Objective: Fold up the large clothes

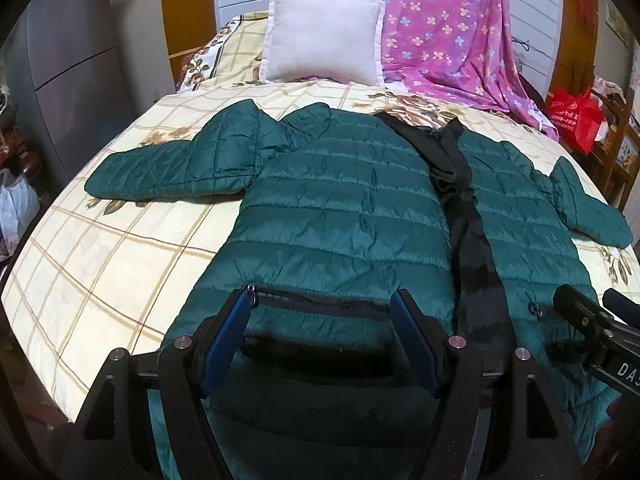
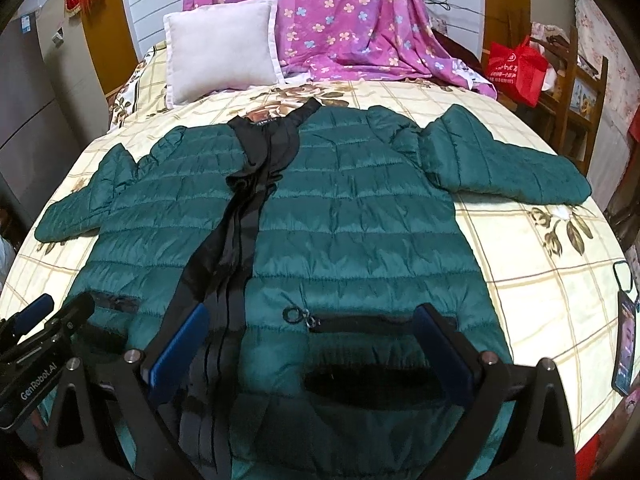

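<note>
A dark green quilted puffer jacket (image 1: pixel 344 216) lies face up and spread flat on the bed, sleeves out to both sides, its front open and showing black lining down the middle. It also fills the right wrist view (image 2: pixel 360 216). My left gripper (image 1: pixel 322 304) is open and empty, hovering over the jacket's left pocket zip near the hem. My right gripper (image 2: pixel 312 320) is open and empty over the right pocket zip near the hem. The right gripper also shows at the edge of the left wrist view (image 1: pixel 588 312), and the left gripper in the right wrist view (image 2: pixel 52 316).
The bed (image 1: pixel 120 248) has a cream checked floral sheet. A white pillow (image 1: pixel 324 36) and a purple floral blanket (image 1: pixel 452 28) lie at the head. A phone (image 2: pixel 625 340) lies on the bed's right edge. A red bag (image 2: pixel 516 68) sits on a wooden shelf to the right.
</note>
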`<state>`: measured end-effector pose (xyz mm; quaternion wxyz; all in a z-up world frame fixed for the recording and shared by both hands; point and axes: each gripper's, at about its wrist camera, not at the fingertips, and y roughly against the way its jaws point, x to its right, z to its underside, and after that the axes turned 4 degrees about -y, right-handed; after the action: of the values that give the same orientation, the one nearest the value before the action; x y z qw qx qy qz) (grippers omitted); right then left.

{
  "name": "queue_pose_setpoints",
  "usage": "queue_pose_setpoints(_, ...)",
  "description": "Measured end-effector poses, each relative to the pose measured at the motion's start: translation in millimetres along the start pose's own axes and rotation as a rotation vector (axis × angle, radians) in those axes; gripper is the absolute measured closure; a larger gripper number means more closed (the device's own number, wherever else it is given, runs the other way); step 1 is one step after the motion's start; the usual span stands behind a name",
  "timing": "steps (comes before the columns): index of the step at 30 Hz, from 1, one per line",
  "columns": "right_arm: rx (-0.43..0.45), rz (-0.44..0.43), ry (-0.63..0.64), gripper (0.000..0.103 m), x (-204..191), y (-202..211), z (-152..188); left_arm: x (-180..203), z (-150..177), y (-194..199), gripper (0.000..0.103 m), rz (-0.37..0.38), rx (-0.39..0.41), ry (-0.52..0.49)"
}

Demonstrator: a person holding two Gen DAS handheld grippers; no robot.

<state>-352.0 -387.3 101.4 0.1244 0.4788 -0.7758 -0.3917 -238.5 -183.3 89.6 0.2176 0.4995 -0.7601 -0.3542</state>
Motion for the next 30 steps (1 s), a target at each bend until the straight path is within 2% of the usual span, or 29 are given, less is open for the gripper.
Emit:
queue_pose_setpoints(13, 0.008, 0.006, 0.044, 0.000, -21, -23, -35, -8, -34, -19, 0.060, -0.005, 0.021, 0.000)
queue_pose_setpoints(23, 0.029, 0.012, 0.038, 0.000, -33, -48, -68, -12, -64, -52, 0.060, -0.002, 0.013, 0.023)
queue_pose_setpoints(30, 0.000, 0.010, 0.038, 0.000, -40, -76, -76, -14, -74, -74, 0.060, 0.007, 0.001, 0.050)
